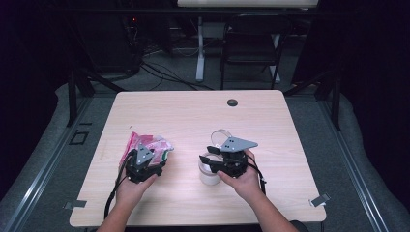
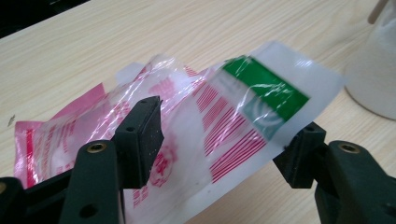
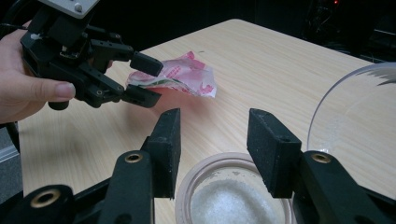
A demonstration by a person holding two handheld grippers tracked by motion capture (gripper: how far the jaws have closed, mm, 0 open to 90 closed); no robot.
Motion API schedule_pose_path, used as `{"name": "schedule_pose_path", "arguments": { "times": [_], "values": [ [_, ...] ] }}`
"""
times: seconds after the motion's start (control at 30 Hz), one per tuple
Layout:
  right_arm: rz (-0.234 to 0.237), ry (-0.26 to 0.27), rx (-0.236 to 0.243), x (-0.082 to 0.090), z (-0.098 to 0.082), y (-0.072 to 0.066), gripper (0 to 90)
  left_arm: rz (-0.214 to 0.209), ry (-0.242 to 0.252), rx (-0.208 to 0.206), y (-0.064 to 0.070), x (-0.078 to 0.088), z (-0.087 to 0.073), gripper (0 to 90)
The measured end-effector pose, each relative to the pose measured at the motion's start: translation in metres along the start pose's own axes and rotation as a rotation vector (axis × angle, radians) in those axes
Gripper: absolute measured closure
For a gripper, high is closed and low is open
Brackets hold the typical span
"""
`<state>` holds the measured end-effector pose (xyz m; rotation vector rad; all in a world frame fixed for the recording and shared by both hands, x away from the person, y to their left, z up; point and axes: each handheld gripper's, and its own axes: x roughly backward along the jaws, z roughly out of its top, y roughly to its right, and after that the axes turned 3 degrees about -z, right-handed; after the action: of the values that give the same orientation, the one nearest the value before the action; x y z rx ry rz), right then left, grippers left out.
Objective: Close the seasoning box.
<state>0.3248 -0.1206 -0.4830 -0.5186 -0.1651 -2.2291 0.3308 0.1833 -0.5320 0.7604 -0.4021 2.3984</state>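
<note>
Black jaws of the left gripper stand apart around a thin, crinkly, slippery plastic packet on the table; best pinched by its flat sealed edge. The right gripper hovers spread above the sugar jar.

A light wooden table carried everything. On it lay a crinkled pink-and-white plastic packet at the left, a white jar of white grains beside a clear lid right of centre, and a small dark disc near the far edge.
</note>
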Motion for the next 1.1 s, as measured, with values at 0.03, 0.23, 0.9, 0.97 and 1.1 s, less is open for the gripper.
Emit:
{"name": "schedule_pose_path", "arguments": {
  "times": [0.03,0.23,0.9,0.97,1.1],
  "values": [
    [-0.004,0.002,0.000,0.001,0.000,0.000,54.9,-0.007,0.004,-0.001,0.002,0.000,0.001,39.6],
    [0.007,0.003,-0.011,0.006,0.001,0.001,55.5,-0.030,0.014,0.011,0.006,0.003,0.008,42.5],
    [-0.015,0.019,-0.026,0.027,0.001,0.003,56.7,-0.100,0.064,-0.066,0.025,0.004,0.028,46.0],
    [-0.021,0.025,-0.035,0.029,0.001,0.003,56.7,-0.096,0.064,-0.070,0.026,0.004,0.029,46.0],
    [-0.030,0.028,-0.044,0.032,0.002,0.005,56.8,-0.101,0.067,-0.072,0.028,0.003,0.030,44.8]
  ]
}}
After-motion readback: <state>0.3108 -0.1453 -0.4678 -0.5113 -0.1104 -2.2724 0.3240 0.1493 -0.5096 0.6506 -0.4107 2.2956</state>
